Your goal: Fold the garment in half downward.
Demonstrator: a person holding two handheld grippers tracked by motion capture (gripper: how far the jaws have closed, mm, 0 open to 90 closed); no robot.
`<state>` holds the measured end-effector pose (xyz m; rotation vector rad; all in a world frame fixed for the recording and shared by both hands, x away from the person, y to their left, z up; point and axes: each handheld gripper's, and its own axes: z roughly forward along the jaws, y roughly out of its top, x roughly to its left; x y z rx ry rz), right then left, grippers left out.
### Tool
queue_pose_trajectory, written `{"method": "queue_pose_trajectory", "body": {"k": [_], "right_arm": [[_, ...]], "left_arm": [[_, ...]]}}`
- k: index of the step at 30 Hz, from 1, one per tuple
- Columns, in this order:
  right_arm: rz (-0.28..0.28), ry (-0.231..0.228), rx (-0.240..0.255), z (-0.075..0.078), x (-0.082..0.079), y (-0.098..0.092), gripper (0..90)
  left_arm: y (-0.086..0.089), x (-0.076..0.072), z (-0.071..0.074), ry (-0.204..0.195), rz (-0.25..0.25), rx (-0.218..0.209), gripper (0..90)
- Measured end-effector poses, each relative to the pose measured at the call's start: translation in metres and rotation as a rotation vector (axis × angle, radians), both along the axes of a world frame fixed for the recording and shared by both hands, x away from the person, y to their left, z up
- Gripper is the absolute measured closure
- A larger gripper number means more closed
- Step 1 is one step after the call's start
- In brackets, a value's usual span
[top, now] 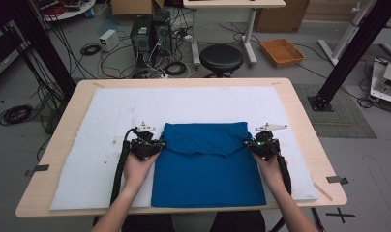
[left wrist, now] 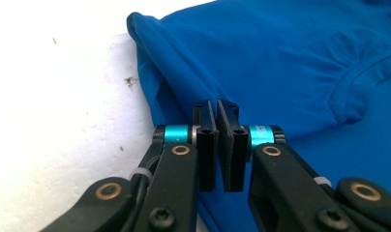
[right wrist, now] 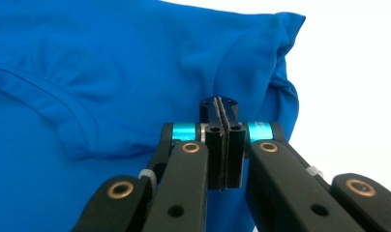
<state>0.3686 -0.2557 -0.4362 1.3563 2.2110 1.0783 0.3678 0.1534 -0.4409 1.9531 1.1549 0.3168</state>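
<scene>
I was partway through folding the blue shirt [top: 206,164], which lay flat on the white mat [top: 87,145] in the middle of the table [top: 300,116], its top part already turned down over the body. My left gripper [left wrist: 217,110] sat at its left edge and my right gripper [right wrist: 218,107] at its right edge, both jaws closed. Whether either pinched cloth, I couldn't tell. The next fold, I judged, needed a sure pinch on both sides, then an even lift.

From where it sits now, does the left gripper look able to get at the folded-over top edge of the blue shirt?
Probably yes: the left gripper sits at the blue shirt's left edge, jaws shut, beside the folded-over flap, and nothing lies between.
</scene>
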Motion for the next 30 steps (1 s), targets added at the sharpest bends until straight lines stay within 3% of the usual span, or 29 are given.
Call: {"method": "queue_pose_trajectory", "body": {"k": [6,8,12,16,19,30], "right_arm": [[0.003,-0.014,0.011,0.004,-0.001,-0.004,90.0],[-0.016,-0.004,0.031,0.003,0.000,-0.006,78.8],[-0.036,0.020,0.034,-0.001,0.003,-0.005,71.9],[-0.022,0.046,-0.001,-0.006,0.007,0.000,80.1],[-0.012,0.036,-0.020,-0.005,0.006,0.002,87.5],[0.010,-0.018,0.017,0.014,-0.011,-0.005,87.9]], "left_arm": [[0.001,-0.001,0.002,0.001,-0.005,-0.020,86.8],[0.000,-0.001,0.001,0.007,-0.007,-0.019,86.7],[-0.002,0.000,-0.001,0.016,-0.011,-0.013,86.5],[-0.002,0.001,-0.002,0.020,-0.015,-0.011,86.5],[-0.001,0.000,-0.001,0.020,-0.019,-0.010,86.7],[0.002,-0.013,0.013,0.009,-0.062,-0.074,87.0]]}}
